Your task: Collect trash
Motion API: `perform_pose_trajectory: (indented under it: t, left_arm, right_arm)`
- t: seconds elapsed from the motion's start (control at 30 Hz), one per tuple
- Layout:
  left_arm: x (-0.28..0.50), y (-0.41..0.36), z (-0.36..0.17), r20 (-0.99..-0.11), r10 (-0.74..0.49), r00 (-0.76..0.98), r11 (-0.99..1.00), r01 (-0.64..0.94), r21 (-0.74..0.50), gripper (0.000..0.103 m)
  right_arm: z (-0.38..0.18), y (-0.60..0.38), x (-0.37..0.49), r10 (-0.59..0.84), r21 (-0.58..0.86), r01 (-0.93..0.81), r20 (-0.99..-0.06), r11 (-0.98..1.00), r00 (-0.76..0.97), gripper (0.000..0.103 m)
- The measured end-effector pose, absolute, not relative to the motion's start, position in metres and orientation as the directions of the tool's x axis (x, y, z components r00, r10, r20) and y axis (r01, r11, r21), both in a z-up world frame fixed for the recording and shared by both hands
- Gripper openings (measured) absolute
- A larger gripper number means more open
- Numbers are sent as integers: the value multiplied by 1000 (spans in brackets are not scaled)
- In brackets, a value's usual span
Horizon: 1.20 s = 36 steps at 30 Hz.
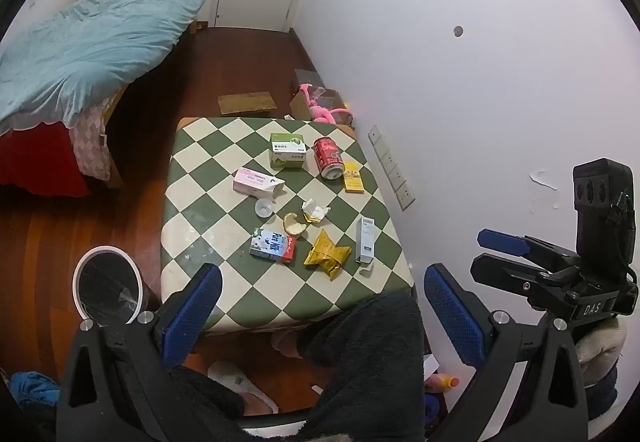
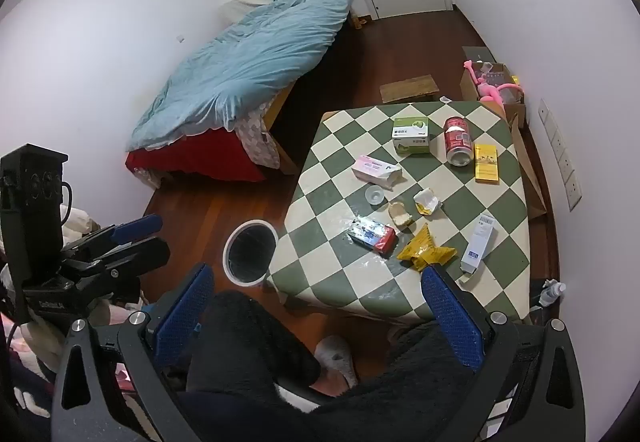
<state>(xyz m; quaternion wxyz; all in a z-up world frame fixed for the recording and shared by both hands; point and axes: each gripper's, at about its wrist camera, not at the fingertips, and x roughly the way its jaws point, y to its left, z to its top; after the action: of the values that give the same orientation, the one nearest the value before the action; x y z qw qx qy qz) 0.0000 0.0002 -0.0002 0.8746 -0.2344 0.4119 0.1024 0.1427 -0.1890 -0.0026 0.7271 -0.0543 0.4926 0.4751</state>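
Note:
Trash lies on a green-and-cream checkered table (image 1: 192,178) (image 2: 512,202): a red can (image 1: 328,157) (image 2: 457,140), a green box (image 1: 287,150) (image 2: 411,135), a pink box (image 1: 256,182) (image 2: 376,171), a yellow wrapper (image 1: 326,254) (image 2: 426,253), a blue-red carton (image 1: 273,246) (image 2: 372,234), a white tube box (image 1: 365,240) (image 2: 478,242), a yellow box (image 1: 353,177) (image 2: 486,163) and crumpled paper (image 1: 315,211) (image 2: 427,201). A white bin with a black liner (image 1: 107,284) (image 2: 250,252) stands on the floor left of the table. My left gripper (image 1: 322,312) and right gripper (image 2: 316,316) are open and empty, held above the table's near edge.
A bed with a blue duvet (image 1: 92,42) (image 2: 248,58) is at the left. A cardboard box with a pink toy (image 1: 320,106) (image 2: 492,84) stands behind the table by the wall. The person's dark-clad knees (image 1: 360,346) and slippers (image 2: 336,358) are below the grippers.

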Motion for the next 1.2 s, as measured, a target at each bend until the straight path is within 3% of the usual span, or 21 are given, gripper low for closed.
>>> perform_pose_trajectory:
  t: [1.2]
  left_arm:
    - [-4,-2,8,-754,84,652,867,-420,-267,103]
  right_arm:
    - [-1,-187,140,639,377,-751,-765,542,77,103]
